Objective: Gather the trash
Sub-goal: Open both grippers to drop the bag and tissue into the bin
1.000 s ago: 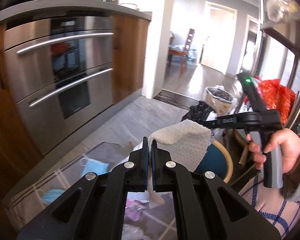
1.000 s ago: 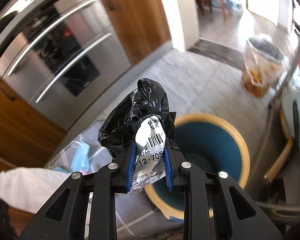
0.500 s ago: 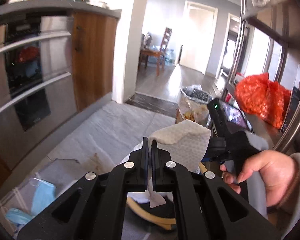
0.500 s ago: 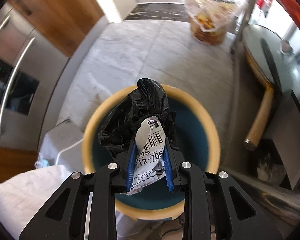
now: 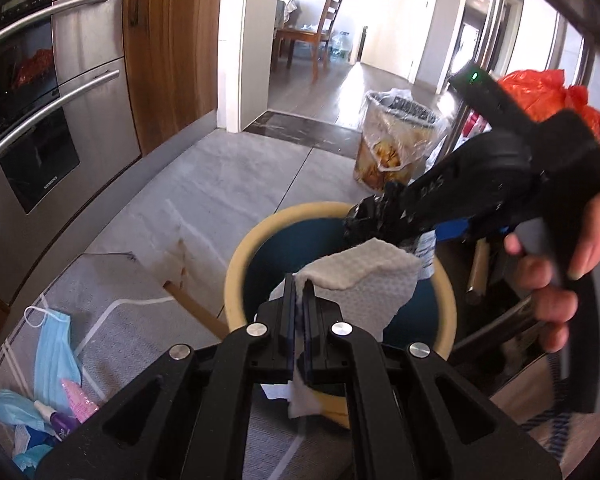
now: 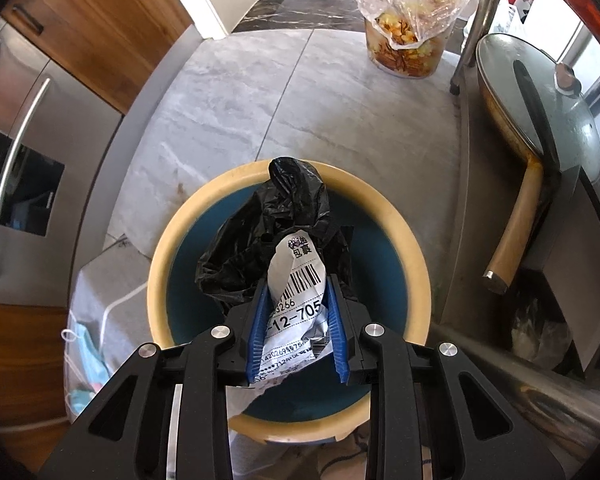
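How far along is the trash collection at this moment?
Done: nothing shows in the visible part of the blue bin yet. In hand: the right gripper holds a black bag with a shipping label over the bin, its fingers just easing apart; the left gripper is shut on a white paper towel at the rim. Left: drop both, then fetch the blue face masks and wrappers on the floor.

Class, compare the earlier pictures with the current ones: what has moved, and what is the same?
Both grippers have swung from the oven side to above the blue bin. The right gripper, holding the black bag with label, has just eased its jaws slightly. The left gripper stays clamped on the paper towel. Nothing dropped yet.
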`<state>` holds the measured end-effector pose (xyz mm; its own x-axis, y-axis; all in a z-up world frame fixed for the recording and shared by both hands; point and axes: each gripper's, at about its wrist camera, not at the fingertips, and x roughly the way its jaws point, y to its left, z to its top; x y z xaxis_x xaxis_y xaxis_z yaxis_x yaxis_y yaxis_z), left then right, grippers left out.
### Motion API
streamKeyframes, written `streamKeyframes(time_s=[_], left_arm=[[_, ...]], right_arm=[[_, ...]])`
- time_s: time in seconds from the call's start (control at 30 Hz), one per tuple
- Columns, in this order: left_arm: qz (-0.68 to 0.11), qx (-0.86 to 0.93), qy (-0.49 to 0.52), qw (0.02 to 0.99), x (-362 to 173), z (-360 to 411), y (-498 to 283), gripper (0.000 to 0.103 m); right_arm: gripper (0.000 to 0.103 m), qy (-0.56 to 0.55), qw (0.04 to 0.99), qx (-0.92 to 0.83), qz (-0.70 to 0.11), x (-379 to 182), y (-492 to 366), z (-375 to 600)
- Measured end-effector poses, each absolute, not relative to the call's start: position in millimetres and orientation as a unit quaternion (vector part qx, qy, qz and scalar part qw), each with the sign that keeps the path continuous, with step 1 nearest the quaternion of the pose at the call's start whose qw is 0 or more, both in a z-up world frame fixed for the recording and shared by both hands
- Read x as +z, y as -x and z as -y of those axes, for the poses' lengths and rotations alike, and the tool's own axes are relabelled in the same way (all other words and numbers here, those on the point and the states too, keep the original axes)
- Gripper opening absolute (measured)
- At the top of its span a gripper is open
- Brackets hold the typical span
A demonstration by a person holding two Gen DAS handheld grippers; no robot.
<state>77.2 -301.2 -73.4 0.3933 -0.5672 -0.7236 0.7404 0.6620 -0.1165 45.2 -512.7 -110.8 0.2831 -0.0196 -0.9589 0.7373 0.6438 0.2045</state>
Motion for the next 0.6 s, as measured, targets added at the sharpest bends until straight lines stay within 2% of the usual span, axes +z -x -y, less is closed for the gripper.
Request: streamKeyframes(time_s=[0.07,0.13,0.23,0.3,0.43,0.5,0.6], left_arm=[[-0.385,-0.392,-0.114,0.828,-73.9,300.5,-77.3,0.002],[-0.387,-0.392,-0.114,0.827,-74.7,300.8,-77.6,0.006],[-0.383,-0.389,-0.118,0.830,-75.2,300.7,-77.4,0.022],[-0.379,-0.385,-0.118,0.833,-75.7,299.4,-78.4,0.035],[-0.378,-0.379,-0.111,0.837,-73.8,293.6,-81.9,0.045],[-0.377,-0.373,-0.101,0.842,-70.5,288.2,-83.2,0.054],[-0.378,-0.370,-0.094,0.843,-67.3,282.4,-84.3,0.060]], right_arm=[[0.032,-0.334,0.728,-0.260,-0.539,-111.0,-45.6,512.2],[0.039,-0.332,0.727,-0.260,-0.542,-111.3,-46.0,512.2],[0.055,-0.323,0.726,-0.268,-0.545,-110.1,-46.4,513.1],[0.060,-0.321,0.728,-0.271,-0.542,-108.5,-45.9,514.1],[0.071,-0.319,0.732,-0.277,-0.534,-104.9,-45.6,514.3],[0.079,-0.319,0.735,-0.278,-0.530,-102.6,-46.1,512.9],[0.088,-0.315,0.741,-0.283,-0.521,-98.0,-47.0,510.5]])
